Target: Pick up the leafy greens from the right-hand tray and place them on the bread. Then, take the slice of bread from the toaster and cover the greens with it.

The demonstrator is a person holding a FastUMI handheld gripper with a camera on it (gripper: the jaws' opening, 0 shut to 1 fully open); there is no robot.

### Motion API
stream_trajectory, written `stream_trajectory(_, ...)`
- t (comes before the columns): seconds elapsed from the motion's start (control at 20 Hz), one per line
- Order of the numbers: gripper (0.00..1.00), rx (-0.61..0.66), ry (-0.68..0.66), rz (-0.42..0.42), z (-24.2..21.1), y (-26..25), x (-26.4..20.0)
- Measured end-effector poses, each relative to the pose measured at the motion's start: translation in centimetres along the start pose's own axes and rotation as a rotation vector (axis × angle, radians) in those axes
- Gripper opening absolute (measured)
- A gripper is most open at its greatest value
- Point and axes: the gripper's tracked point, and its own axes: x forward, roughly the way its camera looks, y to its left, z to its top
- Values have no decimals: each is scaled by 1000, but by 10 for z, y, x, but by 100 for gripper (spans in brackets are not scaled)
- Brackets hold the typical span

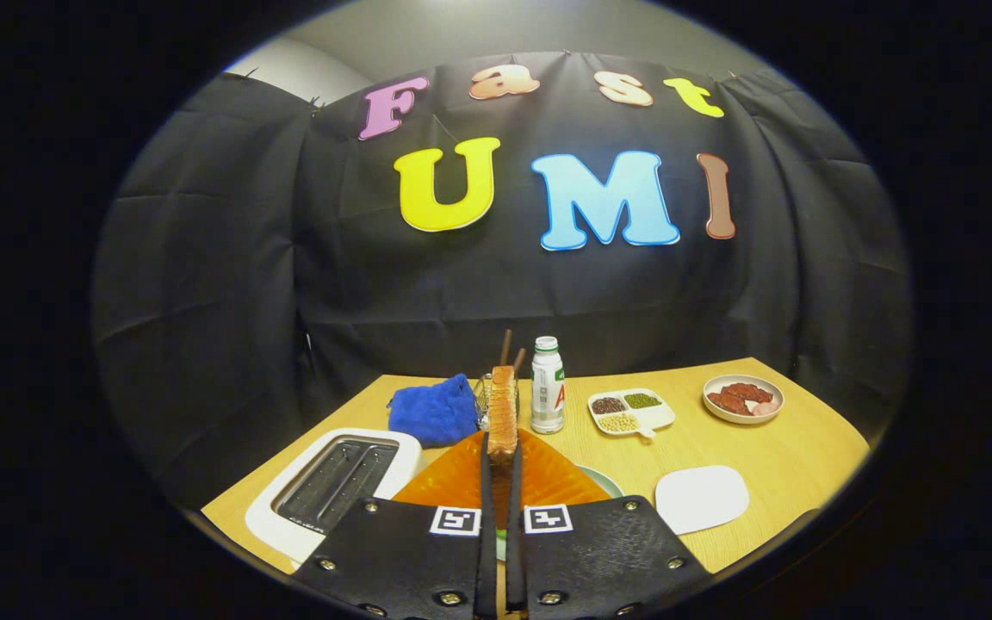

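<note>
My gripper (501, 469) is shut on a slice of toasted bread (503, 412), which stands on edge between the fingers and is held up above the table. Right below it lies an orange plate (453, 482); a strip of green shows at its near edge between the fingers, mostly hidden by the gripper. The white toaster (337, 482) stands to the left of the fingers with both slots empty. A flat white tray (701, 498) lies to the right of the fingers with nothing on it.
Beyond the bread stand a white bottle (548, 385), a glass with brown sticks (509, 349) and a blue cloth (436, 412). Farther right are a divided dish of beans (629, 412) and a bowl of reddish food (742, 398). The wooden table (806, 456) ends close behind them.
</note>
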Motion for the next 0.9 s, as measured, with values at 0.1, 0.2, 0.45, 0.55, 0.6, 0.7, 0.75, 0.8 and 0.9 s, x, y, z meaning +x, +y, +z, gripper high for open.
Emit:
stream_trajectory(0.1,4,-13,14,-23,-7,-12,3)
stream_trajectory(0.2,4,-18,18,-25,-13,-15,5)
stream_trajectory(0.45,4,-14,14,39,-30,-8,9)
stream_trajectory(0.55,4,-9,31,49,-41,-8,15)
stream_trajectory(0.6,4,-2,37,52,-46,-8,20)
stream_trajectory(0.7,4,-1,50,43,-56,-7,31)
stream_trajectory(0.75,5,2,53,41,-61,-6,37)
stream_trajectory(0.8,5,10,57,41,-66,-3,41)
stream_trajectory(0.9,5,26,78,55,-75,5,48)
